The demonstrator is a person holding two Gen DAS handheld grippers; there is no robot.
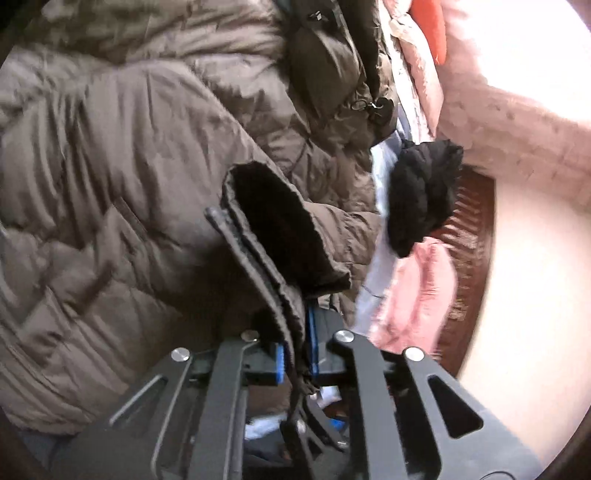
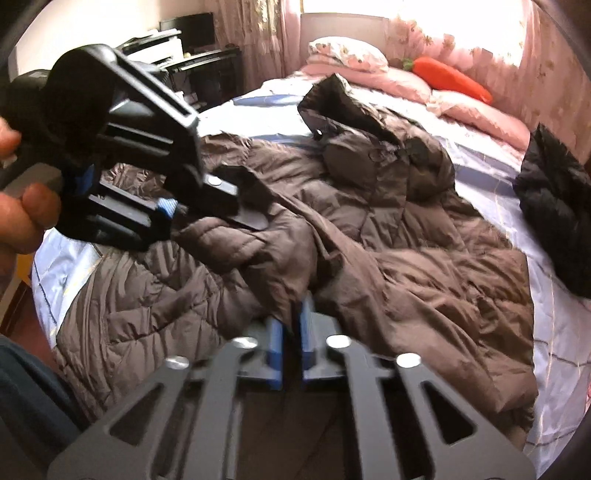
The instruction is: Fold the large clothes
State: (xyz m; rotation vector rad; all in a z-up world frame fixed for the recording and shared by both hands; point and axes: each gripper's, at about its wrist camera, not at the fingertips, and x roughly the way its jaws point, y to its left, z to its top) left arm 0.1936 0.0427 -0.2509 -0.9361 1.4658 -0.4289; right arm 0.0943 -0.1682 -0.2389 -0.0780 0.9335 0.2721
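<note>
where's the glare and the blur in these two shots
Left wrist view: right side blown out white, the pink bedding and floor edge streaked by motion blur. Right wrist view: window overexposed behind the curtains, the left gripper soft, the coat fairly sharp.

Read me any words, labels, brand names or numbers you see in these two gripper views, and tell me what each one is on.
No readable text in either view.
Brown puffer coat: no label or brand shows.
Black garment: no tag visible.
Carrot plush and pillows: only a floral print, no lettering.
Left gripper and right gripper: no markings visible.
Electronics on the desk: too small and blurred to read.
</note>
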